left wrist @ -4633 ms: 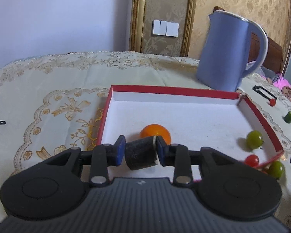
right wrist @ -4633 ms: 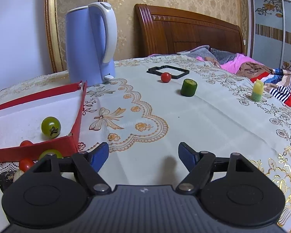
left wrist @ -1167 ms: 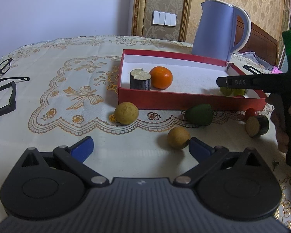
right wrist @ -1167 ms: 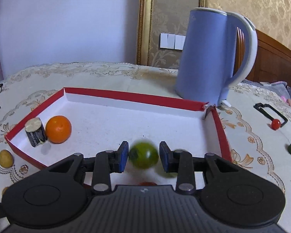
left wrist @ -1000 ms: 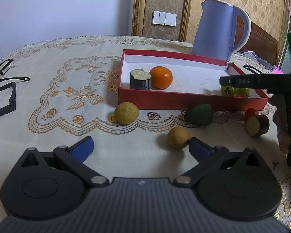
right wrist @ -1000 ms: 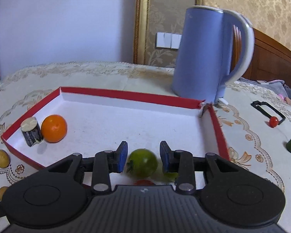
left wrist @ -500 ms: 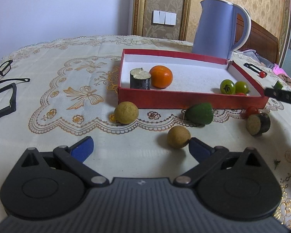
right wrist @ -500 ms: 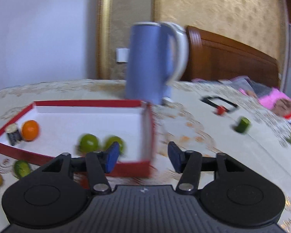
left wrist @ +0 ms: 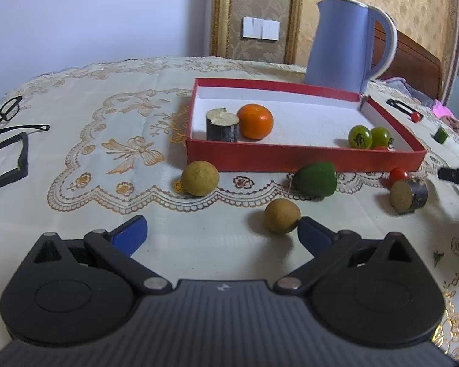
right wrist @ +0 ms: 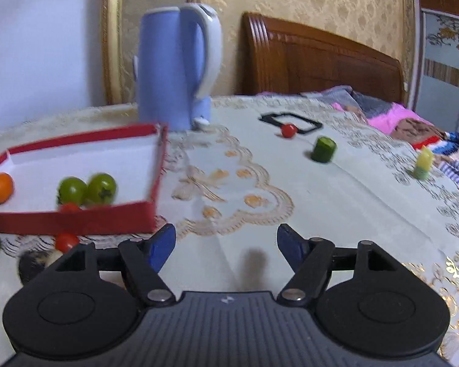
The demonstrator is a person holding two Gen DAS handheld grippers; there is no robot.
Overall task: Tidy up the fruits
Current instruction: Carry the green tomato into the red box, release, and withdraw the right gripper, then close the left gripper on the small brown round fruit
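Observation:
A red box [left wrist: 290, 156] holds an orange [left wrist: 255, 121], a dark cut cylinder [left wrist: 222, 127], two green tomatoes [left wrist: 360, 136] and a red tomato [left wrist: 381, 147]. On the cloth in front lie two tan round fruits [left wrist: 199, 178] [left wrist: 282, 216], a green fruit [left wrist: 316, 178], a red tomato [left wrist: 398, 175] and a dark cut piece [left wrist: 408, 193]. My left gripper [left wrist: 222, 234] is open and empty before them. My right gripper [right wrist: 226, 244] is open and empty, right of the box [right wrist: 76, 217]. A red tomato [right wrist: 288, 130], a green piece [right wrist: 323, 149] and a yellow-green piece [right wrist: 423, 163] lie farther right.
A blue kettle [left wrist: 344, 47] stands behind the box. Glasses [left wrist: 3, 119] and a black frame [left wrist: 10, 162] lie at the left. A black frame [right wrist: 290, 121] lies by the far red tomato. A bed with blankets [right wrist: 397, 116] borders the table's right side.
My right gripper let a green tomato go in the box, opened, and swung back and to the right. My left gripper has stayed still and open.

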